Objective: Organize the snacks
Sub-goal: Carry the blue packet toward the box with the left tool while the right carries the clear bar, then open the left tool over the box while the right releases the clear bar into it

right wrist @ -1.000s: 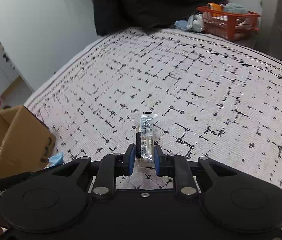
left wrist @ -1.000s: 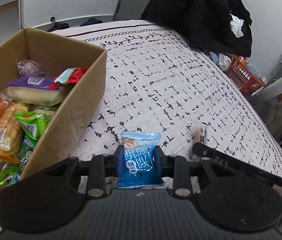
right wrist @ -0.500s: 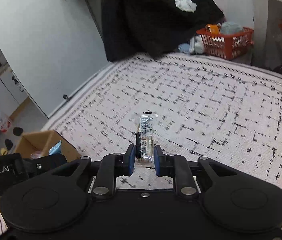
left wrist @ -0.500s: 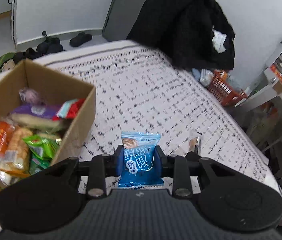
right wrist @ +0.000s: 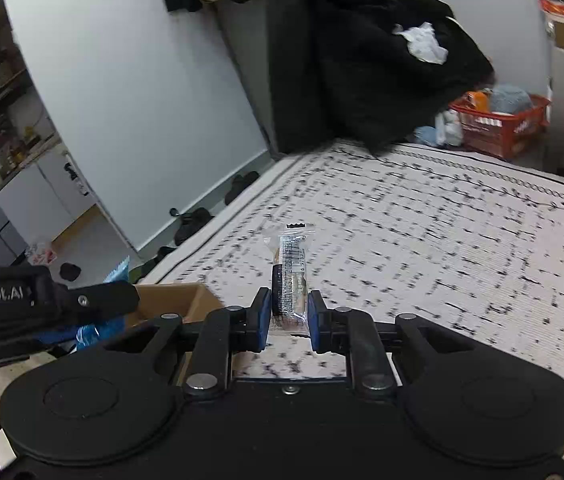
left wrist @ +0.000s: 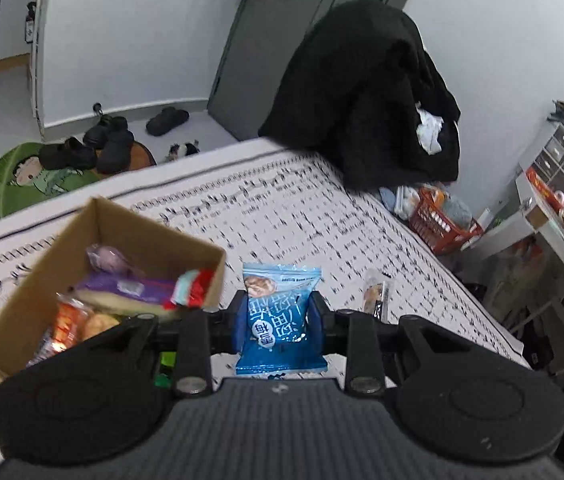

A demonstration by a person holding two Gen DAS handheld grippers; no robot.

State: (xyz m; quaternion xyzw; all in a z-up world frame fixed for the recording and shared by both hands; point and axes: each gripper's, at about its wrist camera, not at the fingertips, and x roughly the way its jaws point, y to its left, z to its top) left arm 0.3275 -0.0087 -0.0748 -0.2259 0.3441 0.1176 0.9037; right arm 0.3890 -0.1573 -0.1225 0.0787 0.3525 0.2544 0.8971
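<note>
**While both snacks ride above the bed**

Blue foil snack packet (left wrist: 280,316) pinched upright in left gripper (left wrist: 280,320); slim clear-wrapped snack bar (right wrist: 289,280) clamped in right gripper (right wrist: 289,320). Both lifted clear, likely bound for open brown cardboard box (left wrist: 42,280) of snacks on patterned bed (left wrist: 262,208).

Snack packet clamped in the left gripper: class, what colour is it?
Blue packet with white lettering; left wrist view shows it best.
</note>
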